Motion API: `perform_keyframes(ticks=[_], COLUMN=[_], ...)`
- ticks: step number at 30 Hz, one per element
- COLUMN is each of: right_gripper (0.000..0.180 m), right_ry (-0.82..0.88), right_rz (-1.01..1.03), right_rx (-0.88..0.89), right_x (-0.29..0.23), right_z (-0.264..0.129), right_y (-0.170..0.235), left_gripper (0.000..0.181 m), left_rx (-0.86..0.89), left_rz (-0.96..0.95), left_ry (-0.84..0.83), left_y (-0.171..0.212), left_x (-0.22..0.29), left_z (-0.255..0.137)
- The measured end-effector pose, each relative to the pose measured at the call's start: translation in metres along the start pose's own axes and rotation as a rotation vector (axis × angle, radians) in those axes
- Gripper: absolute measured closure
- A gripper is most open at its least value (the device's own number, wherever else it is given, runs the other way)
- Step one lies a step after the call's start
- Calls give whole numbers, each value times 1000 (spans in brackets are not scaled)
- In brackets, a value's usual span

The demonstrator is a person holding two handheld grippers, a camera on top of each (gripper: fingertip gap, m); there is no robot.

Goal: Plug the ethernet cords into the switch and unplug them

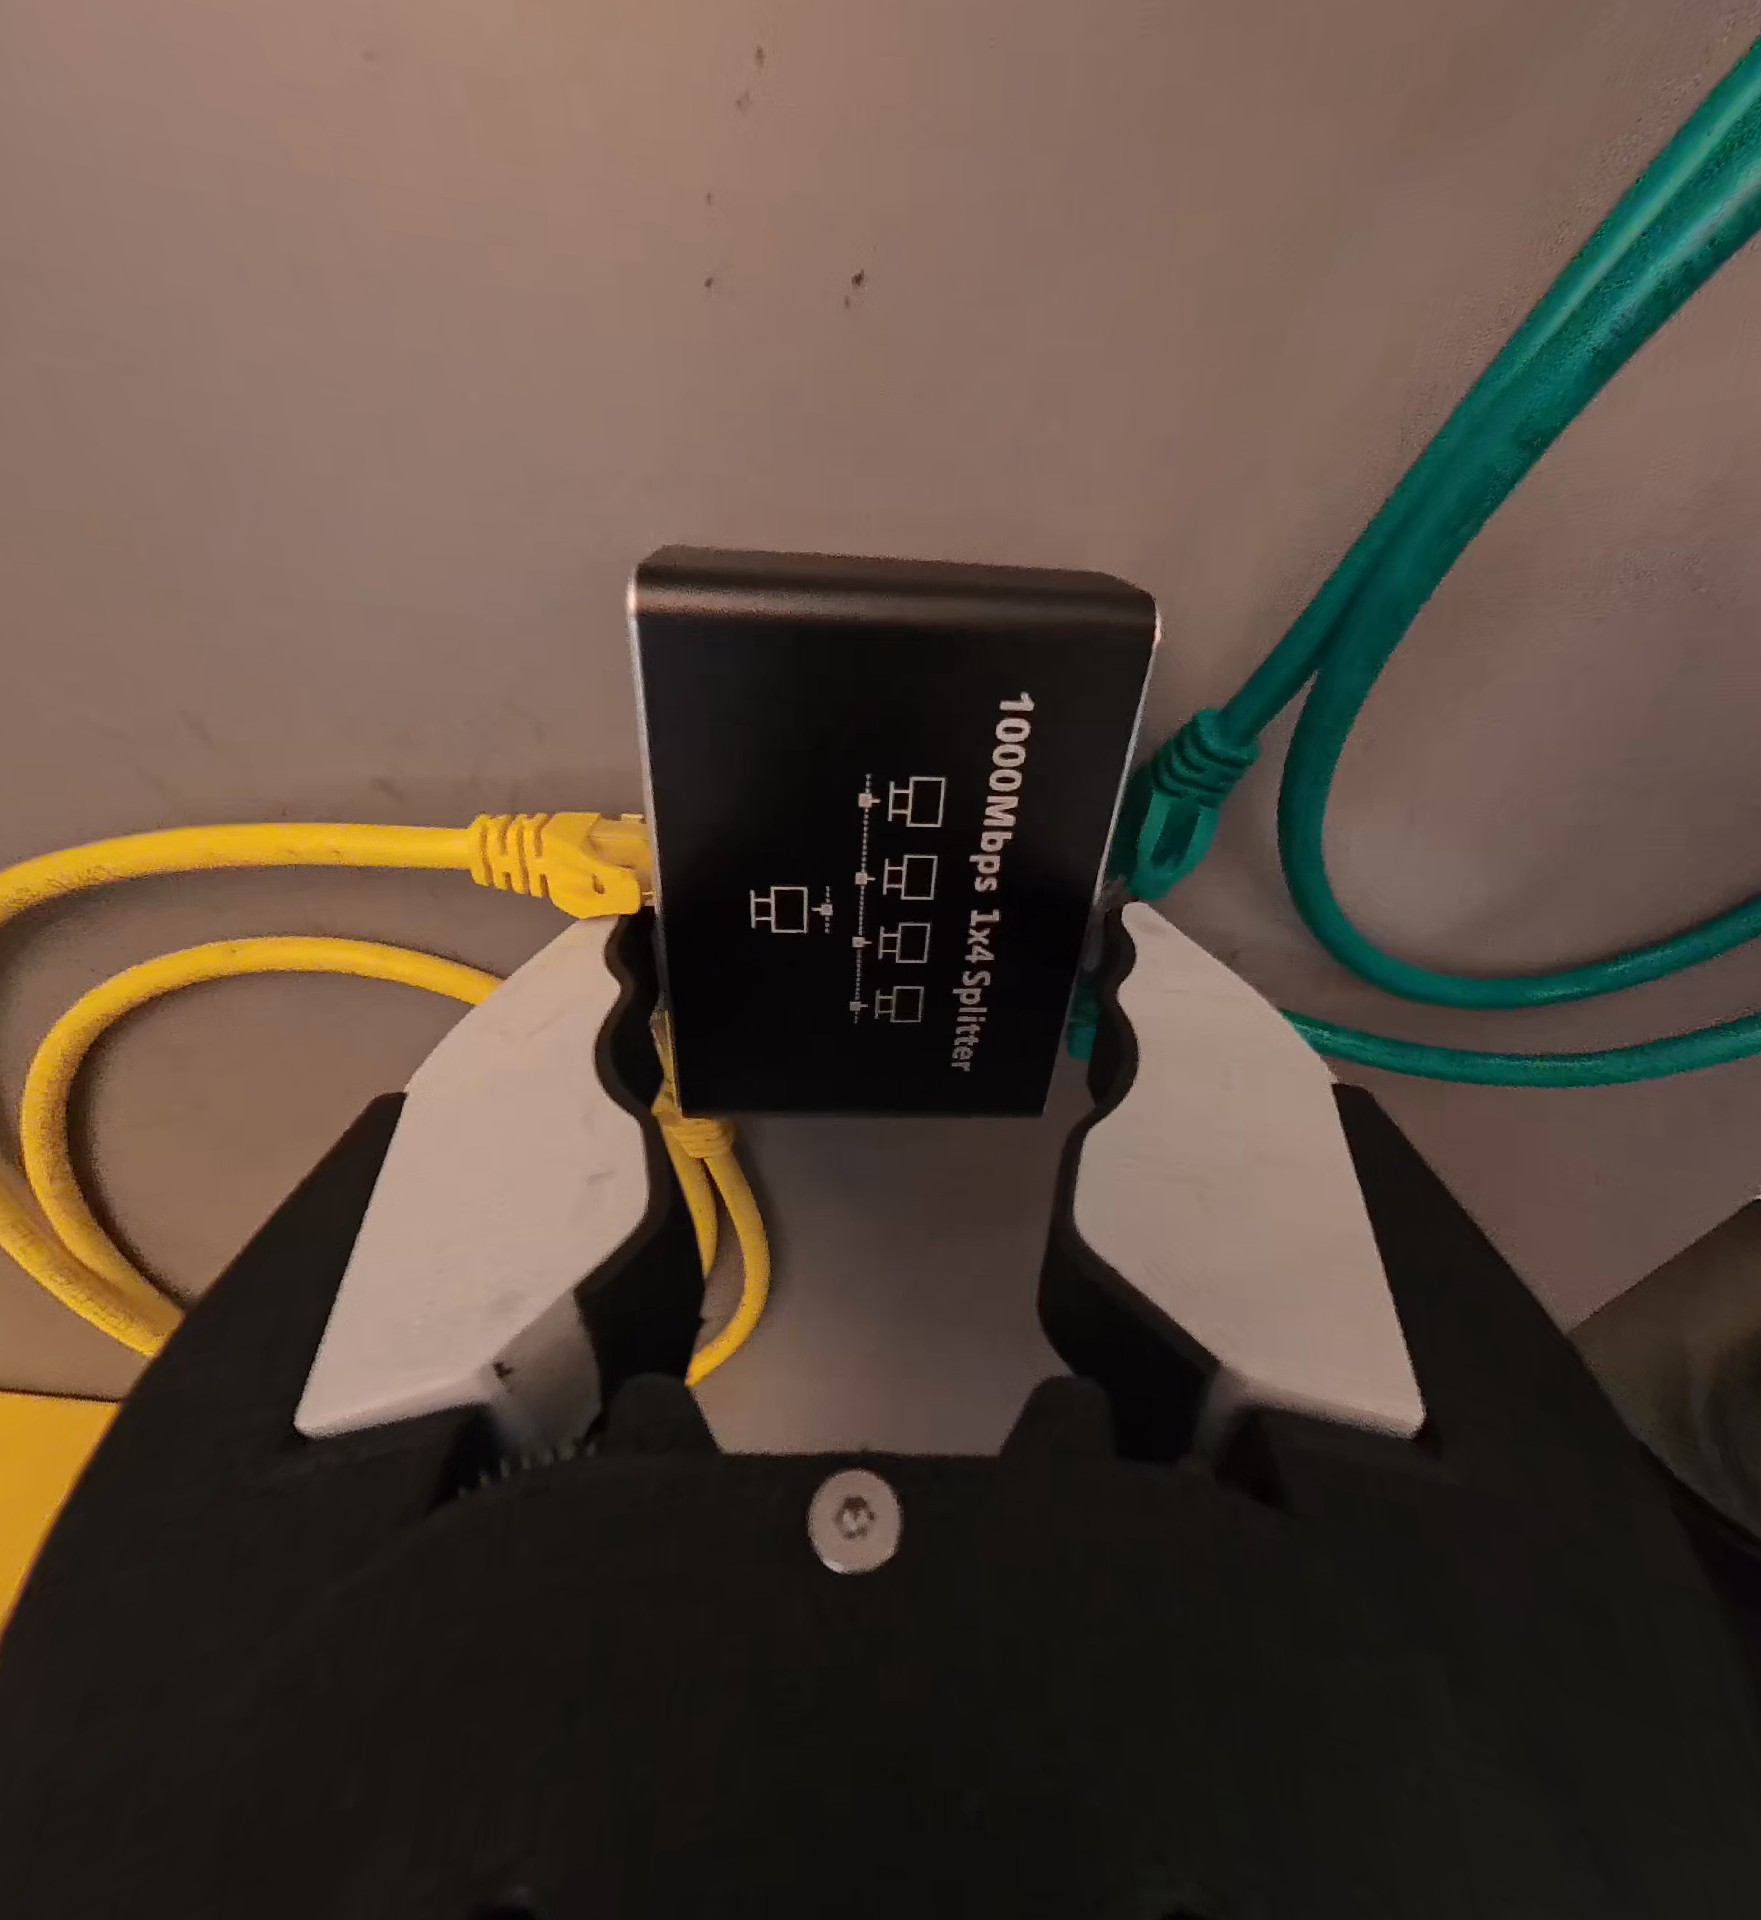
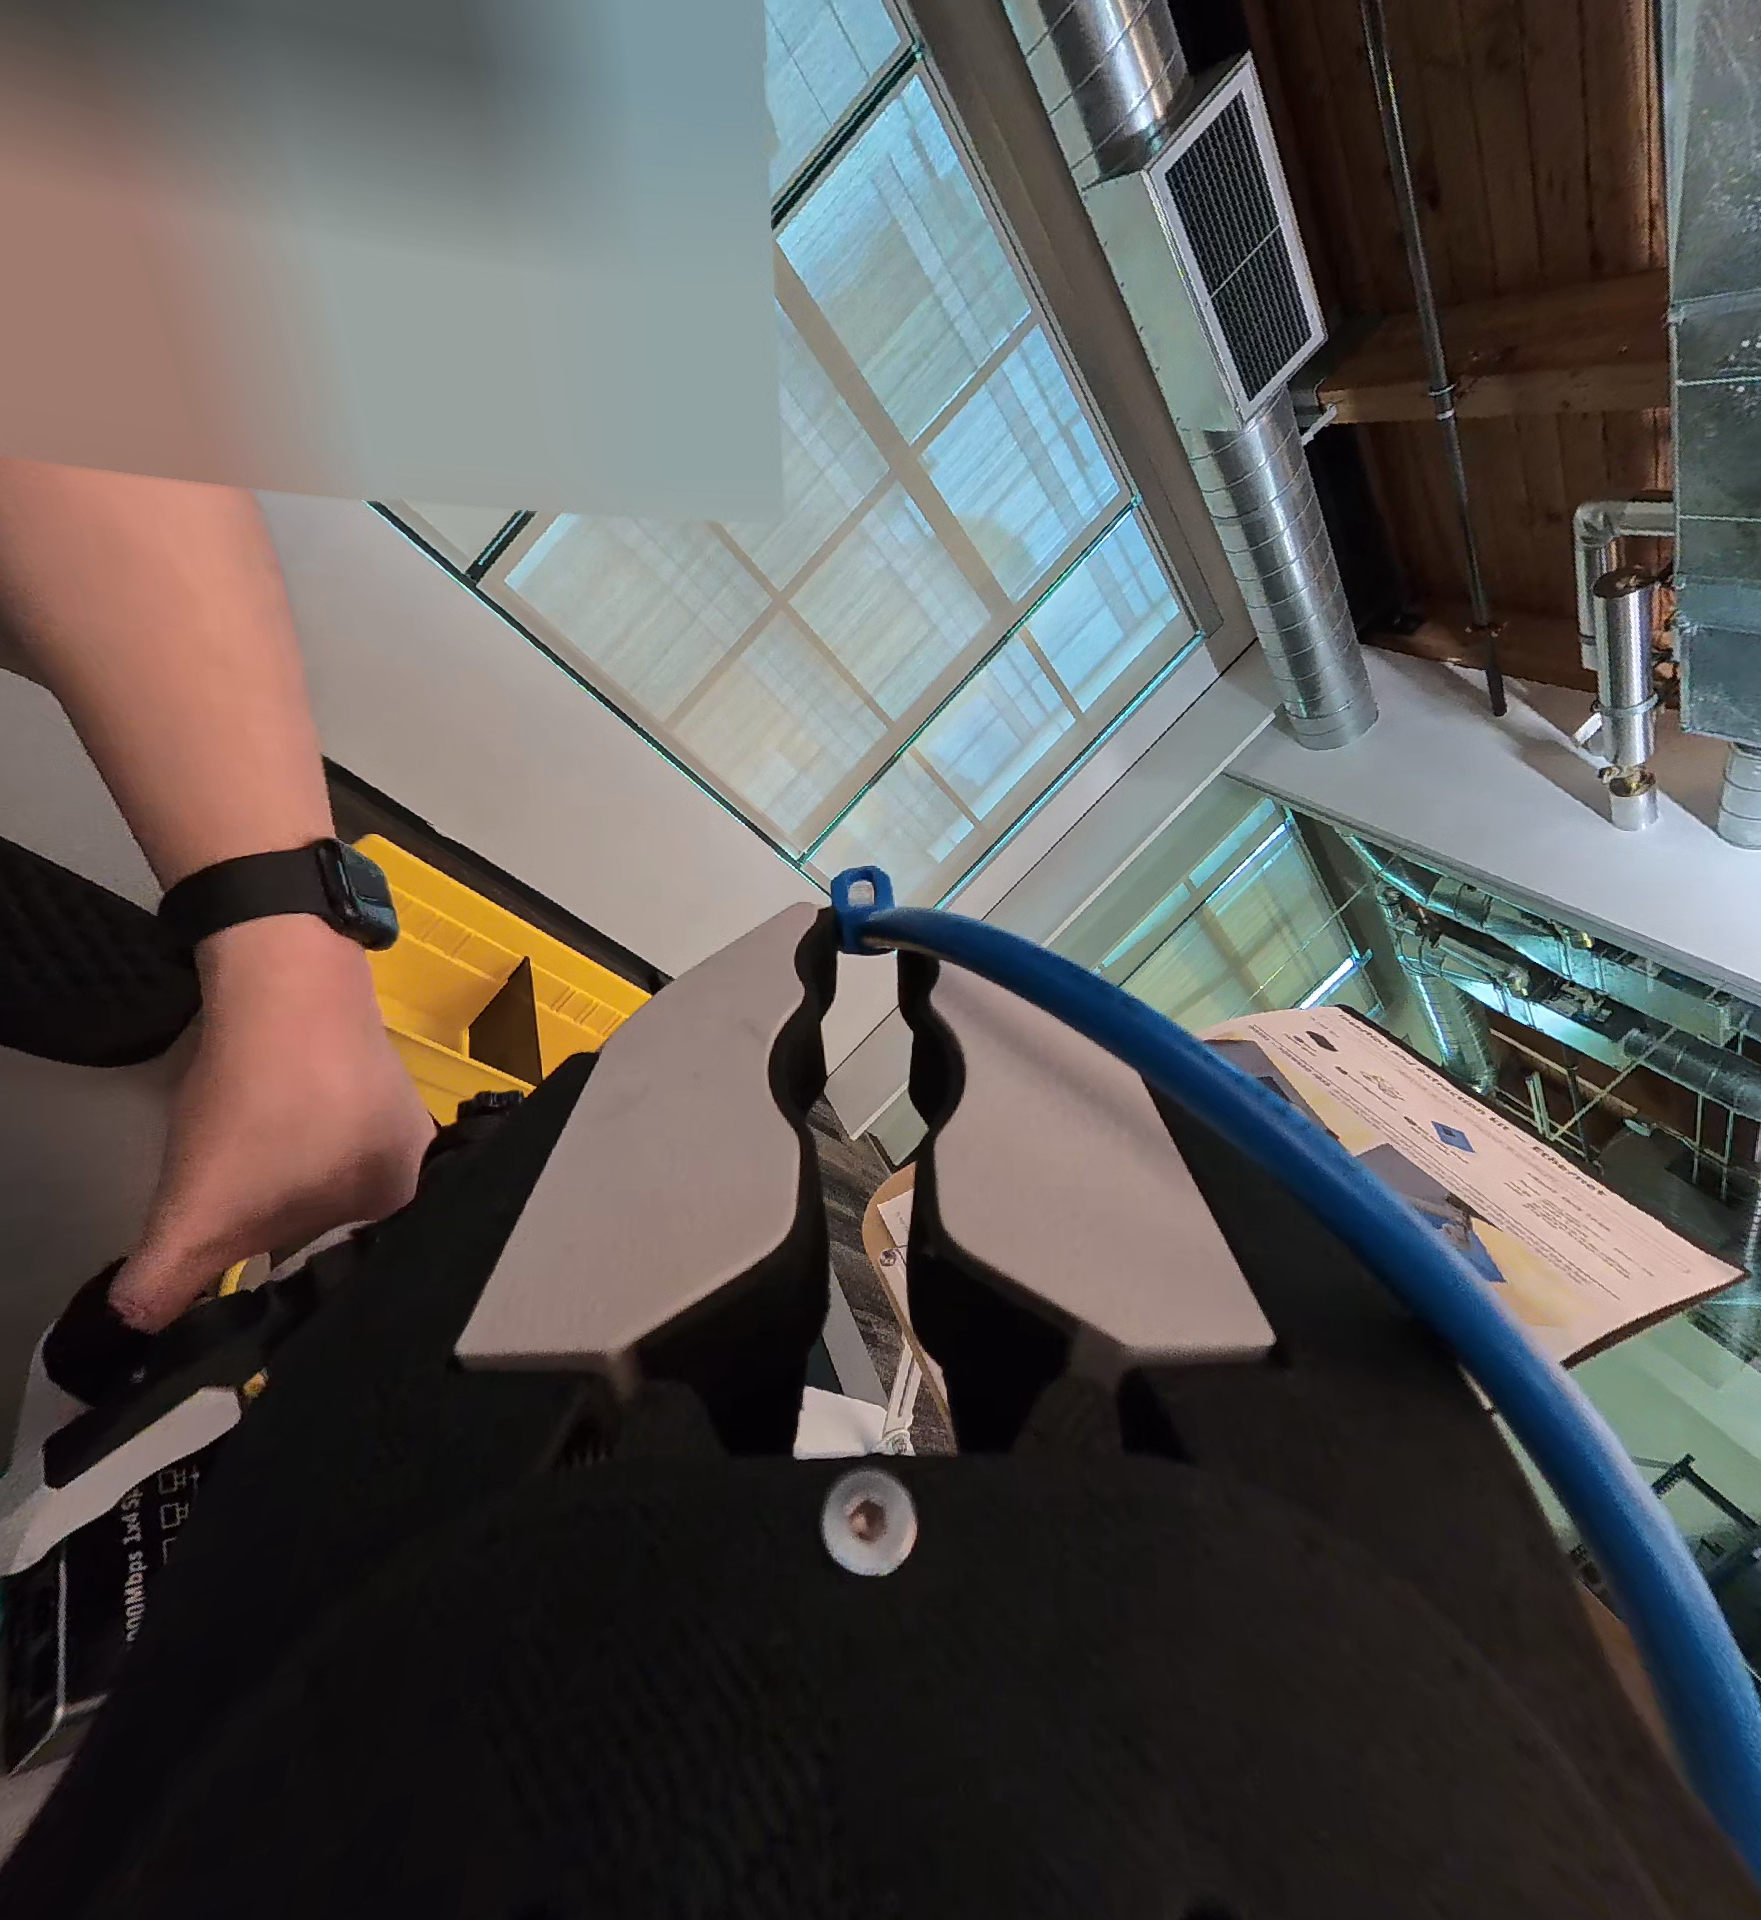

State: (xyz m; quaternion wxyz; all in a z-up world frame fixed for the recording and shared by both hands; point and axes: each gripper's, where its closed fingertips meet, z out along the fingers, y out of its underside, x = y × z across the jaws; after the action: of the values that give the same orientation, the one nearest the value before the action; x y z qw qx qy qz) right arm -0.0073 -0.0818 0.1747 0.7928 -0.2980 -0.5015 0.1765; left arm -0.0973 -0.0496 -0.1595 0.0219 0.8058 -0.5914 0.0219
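Note:
In the left wrist view, my left gripper (image 1: 871,1003) is shut on the near end of a black switch (image 1: 886,821), holding it by its two long sides over a grey table (image 1: 336,416). A yellow ethernet cord (image 1: 554,862) is plugged into the switch's left side. A second yellow plug (image 1: 697,1132) sits under its near edge. A green ethernet cord (image 1: 1182,800) is plugged into the right side. In the right wrist view, my right gripper (image 2: 860,951) points upward and is shut on the plug end of a blue ethernet cord (image 2: 1271,1122). The switch (image 2: 91,1600) shows at the lower left.
Yellow cord loops (image 1: 45,1039) lie left of the switch and green loops (image 1: 1478,623) lie to the right. A yellow compartment bin (image 2: 502,977) stands behind a person's hand (image 2: 263,1143) that wears a black wristband. A printed sheet on a board (image 2: 1478,1174) lies to the right. Spacing between my two grippers at the tips: around 35 centimeters.

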Motion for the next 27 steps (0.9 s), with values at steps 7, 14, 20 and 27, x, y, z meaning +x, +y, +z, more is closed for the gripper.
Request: perform_keyframes(ticks=[7, 14, 20, 27], right_gripper=[168, 168, 168, 168], right_ry=[1, 1, -1, -13], right_rz=[2, 2, 6, 0], right_rx=[-2, 6, 3, -12], right_x=[1, 2, 2, -2], right_z=[-2, -3, -3, 1], right_y=[0, -2, 0, 3], left_gripper=[106, 106, 106, 106], left_rx=[-54, -38, -36, -56], left_rz=[31, -30, -16, 20], left_ry=[8, 63, -3, 1], left_y=[0, -4, -7, -7], left_x=[0, -12, -18, -18], left_z=[-1, -4, -2, -2])
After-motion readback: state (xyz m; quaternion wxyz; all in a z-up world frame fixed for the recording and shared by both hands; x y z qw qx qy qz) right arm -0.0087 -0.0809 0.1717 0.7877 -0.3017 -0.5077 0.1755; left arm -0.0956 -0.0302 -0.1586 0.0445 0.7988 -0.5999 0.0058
